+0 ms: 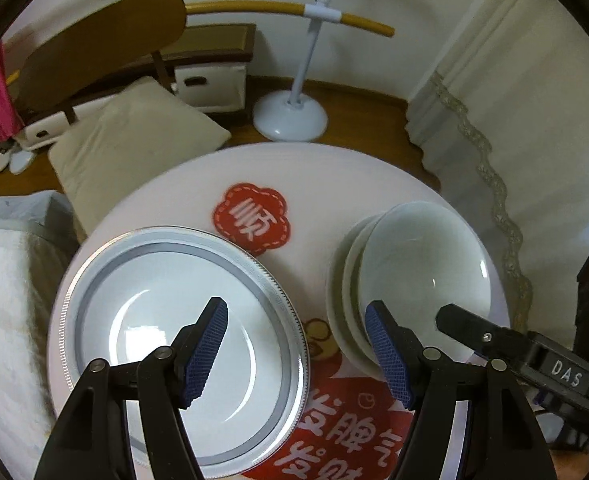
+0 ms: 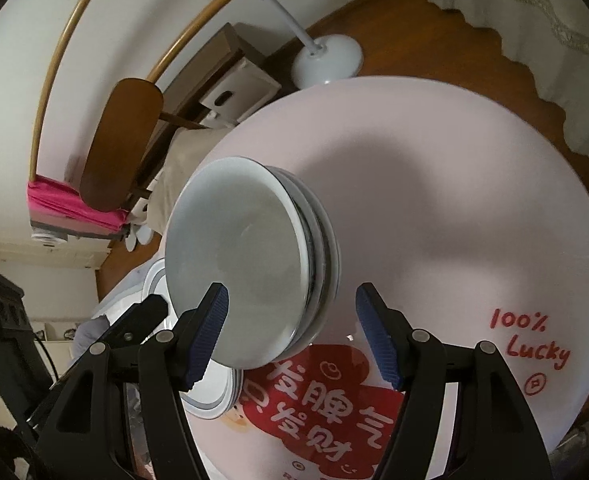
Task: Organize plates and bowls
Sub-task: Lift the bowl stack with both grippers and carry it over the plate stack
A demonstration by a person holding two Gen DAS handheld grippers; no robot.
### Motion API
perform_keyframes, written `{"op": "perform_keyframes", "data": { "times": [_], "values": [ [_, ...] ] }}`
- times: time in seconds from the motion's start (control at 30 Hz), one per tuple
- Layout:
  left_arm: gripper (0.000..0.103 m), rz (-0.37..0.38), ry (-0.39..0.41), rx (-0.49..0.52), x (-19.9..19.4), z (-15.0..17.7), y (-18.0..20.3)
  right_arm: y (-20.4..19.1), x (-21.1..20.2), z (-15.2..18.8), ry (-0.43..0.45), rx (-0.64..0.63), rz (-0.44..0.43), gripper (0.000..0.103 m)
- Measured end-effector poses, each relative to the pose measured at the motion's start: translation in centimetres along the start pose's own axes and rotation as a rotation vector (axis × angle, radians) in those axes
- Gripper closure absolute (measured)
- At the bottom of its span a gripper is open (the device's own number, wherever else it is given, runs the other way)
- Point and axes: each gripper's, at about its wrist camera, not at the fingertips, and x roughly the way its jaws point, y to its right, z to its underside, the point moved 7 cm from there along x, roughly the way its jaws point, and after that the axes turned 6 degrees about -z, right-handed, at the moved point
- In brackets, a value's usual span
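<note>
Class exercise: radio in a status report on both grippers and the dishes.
Left gripper open, empty, above silver-rimmed plate. Right gripper open, empty, at stacked bowls. Nothing blocking either.

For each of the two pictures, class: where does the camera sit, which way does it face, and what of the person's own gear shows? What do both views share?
Left wrist: on the left hand-held gripper, facing steeply down at the silver-rimmed plate; the right gripper's tip intrudes.
Right wrist: on the right hand-held gripper, facing down at the bowl stack.
Shared: bowl stack, plate, round table, fan base.
</note>
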Motion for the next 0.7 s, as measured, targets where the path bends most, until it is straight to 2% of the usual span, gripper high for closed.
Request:
{"op": "perform_keyframes", "data": {
  "times": [0.3, 0.47, 0.7],
  "values": [
    [0.037, 0.033, -0.042, 0.042, 2.4, -1.4, 0.7, 1.4, 1.6, -0.5, -0.006, 0.062, -0.009, 0.036],
    [0.039, 0.056, -0.067, 0.066, 3.9, -1.9, 1.8, 2.3, 2.2, -0.7, -0.010, 0.093, -0.016, 0.049],
    [0.058, 0.070, -0.101, 0.086, 5.6, -1.8, 2.9, 2.4, 2.7, -1.0, -0.008, 0.101, -0.039, 0.056]
  ]
}}
